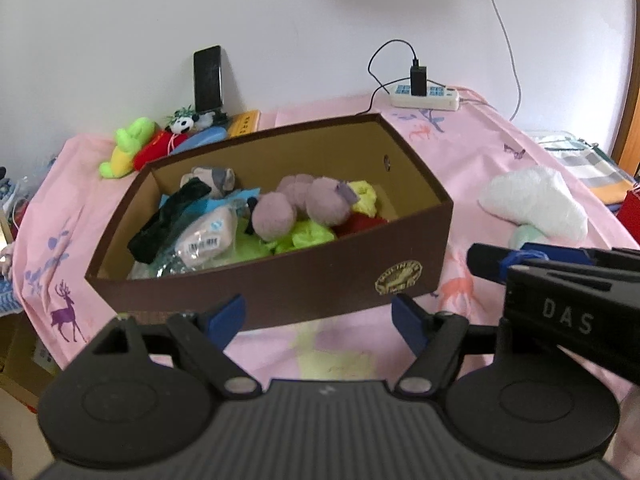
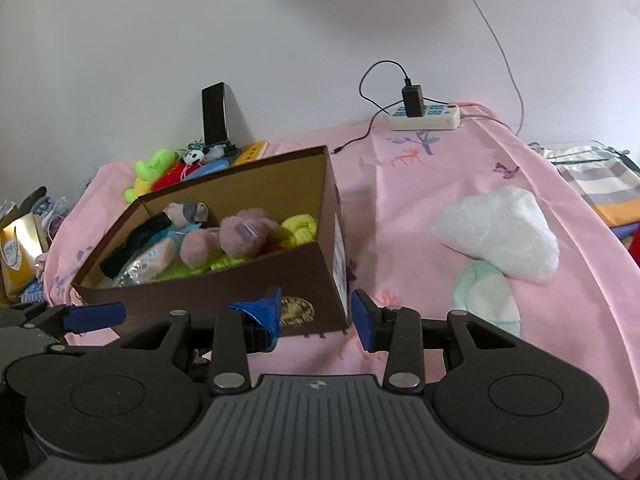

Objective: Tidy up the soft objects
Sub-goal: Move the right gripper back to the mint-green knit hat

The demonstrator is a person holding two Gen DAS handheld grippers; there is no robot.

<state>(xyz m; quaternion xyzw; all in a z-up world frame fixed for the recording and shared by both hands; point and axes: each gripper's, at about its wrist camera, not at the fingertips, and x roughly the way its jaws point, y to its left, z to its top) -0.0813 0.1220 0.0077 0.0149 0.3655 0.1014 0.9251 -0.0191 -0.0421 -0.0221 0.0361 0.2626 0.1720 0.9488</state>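
Pink sheeting (image 1: 340,344) printed with deer and birds covered the surface, backed by a plain white wall. On it sat a brown cardboard box (image 1: 320,280), open at the top and holding a mauve plush toy (image 1: 296,204), yellow-green soft things, a black fabric piece and a wrapped pale packet. Behind the box, by the wall, lay a green plush (image 1: 126,148), a small panda toy (image 1: 182,123) and a dark phone (image 1: 207,78) propped upright; a white power strip (image 1: 426,96) lay farther right.

Right of the box, apart from it, a white fluffy cushion (image 2: 500,232) rested on the sheet, partly over a pale mint piece (image 2: 486,300).

Both tools pointed downward toward the box's near wall. The left gripper (image 1: 320,320) had its 2 blue fingers spread wide, nothing between them. The right gripper (image 2: 316,316) stood beside it, fingers apart with a narrower gap, framing the box's near right corner without pinching it.
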